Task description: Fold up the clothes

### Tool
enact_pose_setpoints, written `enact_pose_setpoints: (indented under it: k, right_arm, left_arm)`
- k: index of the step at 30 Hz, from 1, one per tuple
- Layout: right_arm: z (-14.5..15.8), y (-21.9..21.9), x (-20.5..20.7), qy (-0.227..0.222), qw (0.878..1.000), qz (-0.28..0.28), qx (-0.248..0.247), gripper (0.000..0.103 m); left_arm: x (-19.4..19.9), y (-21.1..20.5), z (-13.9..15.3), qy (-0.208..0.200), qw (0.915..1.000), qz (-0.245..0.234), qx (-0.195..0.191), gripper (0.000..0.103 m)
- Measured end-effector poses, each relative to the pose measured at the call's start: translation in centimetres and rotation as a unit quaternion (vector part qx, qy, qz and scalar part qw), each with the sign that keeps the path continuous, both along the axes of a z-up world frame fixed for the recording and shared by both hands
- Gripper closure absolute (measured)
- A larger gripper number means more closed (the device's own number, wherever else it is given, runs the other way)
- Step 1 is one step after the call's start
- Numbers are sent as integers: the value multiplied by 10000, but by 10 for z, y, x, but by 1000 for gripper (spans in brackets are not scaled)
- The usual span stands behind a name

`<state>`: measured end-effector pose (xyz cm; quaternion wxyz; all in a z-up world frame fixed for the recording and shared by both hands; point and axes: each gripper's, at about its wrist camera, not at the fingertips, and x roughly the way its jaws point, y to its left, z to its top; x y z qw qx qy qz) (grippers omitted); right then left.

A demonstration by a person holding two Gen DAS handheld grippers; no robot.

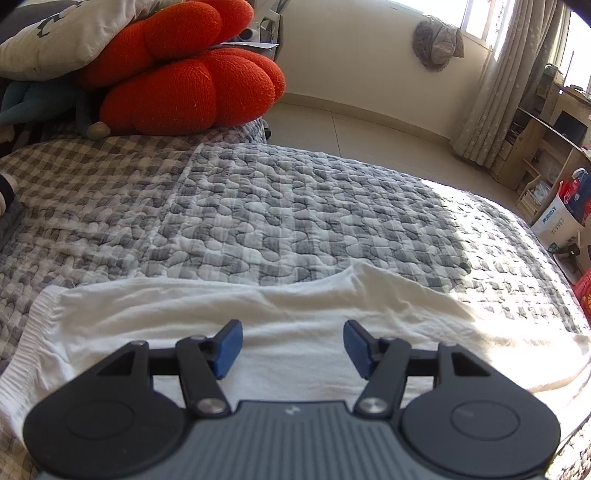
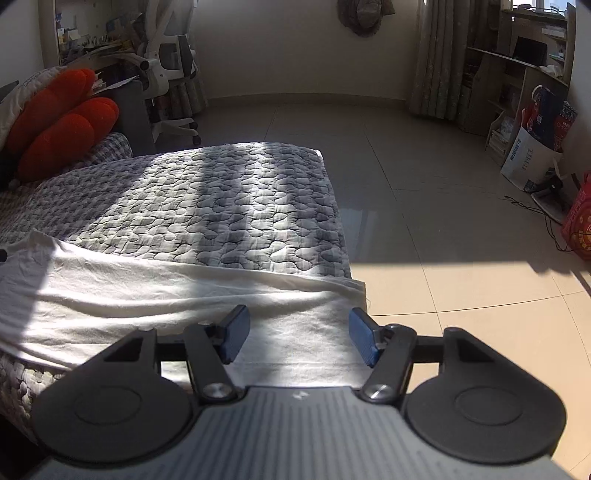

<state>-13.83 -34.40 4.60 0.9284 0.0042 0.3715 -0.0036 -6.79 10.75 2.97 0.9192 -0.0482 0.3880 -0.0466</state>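
Note:
A white garment (image 1: 258,310) lies flat along the near side of a grey quilted bed cover (image 1: 295,206), its ribbed hem at the left. My left gripper (image 1: 293,345) hovers over its middle, open, with only flat cloth showing between the blue pads. In the right wrist view the same white garment (image 2: 166,295) reaches the bed's right corner. My right gripper (image 2: 299,338) stands open above that end, and nothing is pinched between its pads.
An orange knitted cushion (image 1: 192,81) and a white pillow (image 1: 74,33) pile up at the bed's far left. Beyond the quilt (image 2: 221,206) lies tiled floor (image 2: 443,229), with an office chair (image 2: 166,66), curtains (image 2: 436,59), wooden shelves (image 2: 517,74) and bags (image 2: 535,147).

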Motion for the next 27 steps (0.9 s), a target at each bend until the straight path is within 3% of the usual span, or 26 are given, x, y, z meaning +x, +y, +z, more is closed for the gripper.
enact_pose_setpoints:
  k: [3, 7, 10, 13, 16, 19, 22, 24, 25, 26, 27]
  right_arm:
    - [-17, -12, 33, 323, 9965, -426, -644, 40]
    - [-21, -15, 49, 236, 9963, -267, -783, 40]
    - [-17, -19, 55, 109, 9968, -260, -748, 40]
    - [-26, -11, 56, 383, 9967, 273, -665, 40]
    - [-40, 0, 59, 551, 9918, 473, -1047, 40]
    - [-30, -12, 61, 341, 9968, 293, -665, 41]
    - [-31, -23, 63, 457, 9985, 163, -269, 41]
    - [-39, -17, 62, 645, 9966, 346, -368, 46]
    - [-38, -14, 61, 650, 9962, 460, -360, 58]
    - [-36, -14, 60, 661, 9960, 548, -239, 78]
    - [-35, -13, 61, 687, 9958, 601, -118, 87]
  left_arm:
    - [4, -16, -4, -57, 9992, -150, 368, 41]
    - [9, -29, -12, -63, 9970, -258, 723, 41]
    - [10, -23, -11, -33, 9980, -231, 589, 41]
    - [11, -20, -9, -47, 9983, -191, 554, 41]
    - [9, -21, -12, -33, 9979, -215, 610, 41]
    - [8, -20, -11, -28, 9981, -229, 567, 41]
    - [9, -20, -12, -1, 9983, -232, 531, 41]
    - [9, -20, -12, 5, 9984, -228, 521, 41]
    - [9, -20, -11, 7, 9984, -225, 513, 41]
    - [9, -20, -11, 9, 9985, -221, 506, 41]
    - [9, -20, -12, 10, 9985, -216, 506, 41]
